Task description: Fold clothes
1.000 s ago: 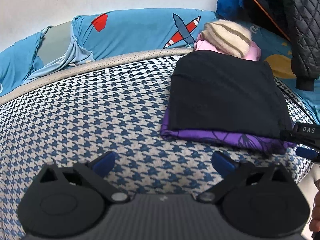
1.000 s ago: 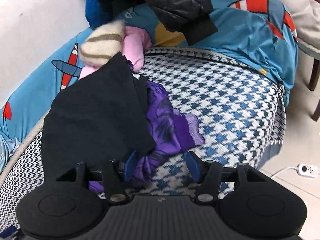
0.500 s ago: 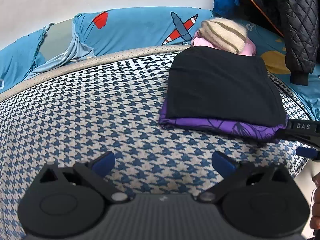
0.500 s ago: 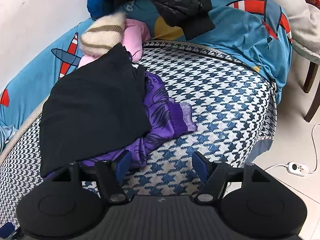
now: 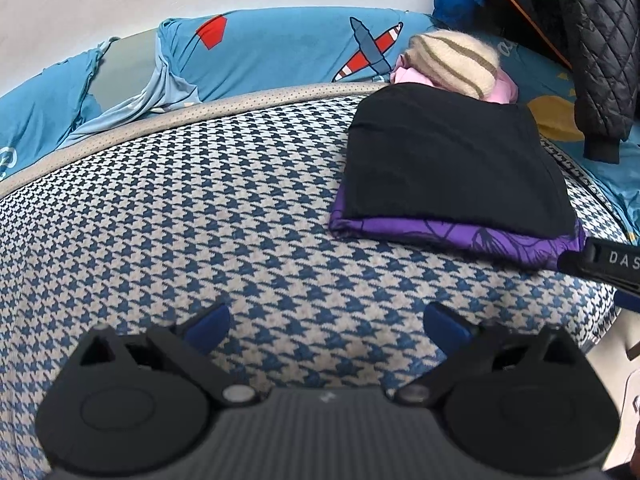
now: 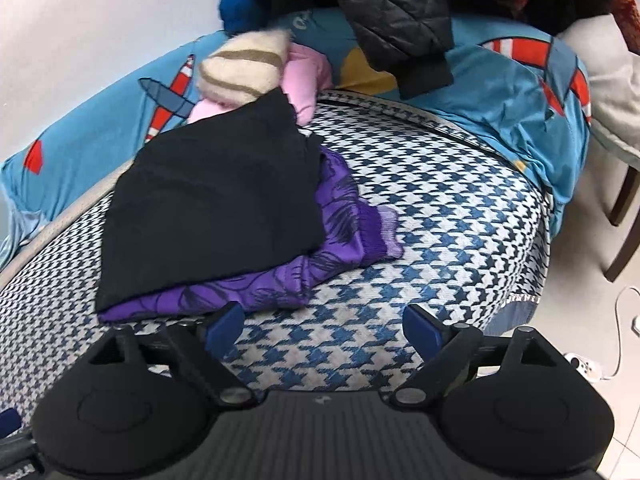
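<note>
A folded black garment (image 5: 448, 160) lies on a folded purple patterned garment (image 5: 460, 236) on the houndstooth cushion (image 5: 200, 208). In the right wrist view the black garment (image 6: 216, 200) covers most of the purple one (image 6: 344, 236). My left gripper (image 5: 326, 328) is open and empty over bare cushion, left of the stack. My right gripper (image 6: 324, 326) is open and empty just in front of the stack's near edge; its finger also shows in the left wrist view (image 5: 604, 262) beside the purple corner.
A striped cream knit (image 5: 452, 62) and a pink garment (image 6: 304, 80) lie behind the stack. A black quilted jacket (image 6: 396, 12) hangs over a blue aeroplane-print cover (image 5: 280, 52). The cushion's right edge (image 6: 532, 264) drops to the floor, with a chair leg (image 6: 620, 236) and a power strip (image 6: 584, 366).
My right gripper has opened wider, let go of the purple garment and drawn back from the stack. The left gripper has barely moved.
</note>
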Demonstrator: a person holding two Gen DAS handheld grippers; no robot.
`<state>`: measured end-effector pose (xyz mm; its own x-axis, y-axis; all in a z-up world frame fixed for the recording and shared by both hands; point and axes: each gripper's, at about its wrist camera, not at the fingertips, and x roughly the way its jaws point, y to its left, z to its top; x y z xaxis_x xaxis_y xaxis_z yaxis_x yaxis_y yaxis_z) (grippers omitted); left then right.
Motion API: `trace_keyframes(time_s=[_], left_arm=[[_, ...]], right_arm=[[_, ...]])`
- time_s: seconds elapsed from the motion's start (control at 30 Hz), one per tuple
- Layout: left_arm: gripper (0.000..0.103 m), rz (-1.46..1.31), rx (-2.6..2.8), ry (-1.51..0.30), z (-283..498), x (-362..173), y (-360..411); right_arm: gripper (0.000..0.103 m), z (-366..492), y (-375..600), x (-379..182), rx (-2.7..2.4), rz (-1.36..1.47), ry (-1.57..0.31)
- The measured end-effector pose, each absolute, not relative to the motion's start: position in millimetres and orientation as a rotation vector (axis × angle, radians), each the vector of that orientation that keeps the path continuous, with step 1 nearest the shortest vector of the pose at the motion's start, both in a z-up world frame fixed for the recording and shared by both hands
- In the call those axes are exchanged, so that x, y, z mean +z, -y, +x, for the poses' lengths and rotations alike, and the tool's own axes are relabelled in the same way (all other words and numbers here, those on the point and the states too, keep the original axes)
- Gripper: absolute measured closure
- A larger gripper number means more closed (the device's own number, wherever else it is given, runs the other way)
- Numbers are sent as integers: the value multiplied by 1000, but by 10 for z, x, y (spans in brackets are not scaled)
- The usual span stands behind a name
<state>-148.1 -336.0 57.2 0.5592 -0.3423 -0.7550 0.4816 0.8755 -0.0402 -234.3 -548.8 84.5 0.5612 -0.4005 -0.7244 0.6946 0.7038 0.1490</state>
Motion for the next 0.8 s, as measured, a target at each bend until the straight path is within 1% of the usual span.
trace_keyframes(time_s=[0.1,0.3,0.8], left_arm=[[0,181,-488,-856,-1502,563,3349],[0,185,-487,-882,-1535,535,3339],[0,198,-480,-890,-1568,527,3335]], right_arm=[[10,-2376,5430,866,-652,448,-714],[9,-2427,5351,896,-637,439,-692],[8,-2430,5318,918,-626,420,-679]])
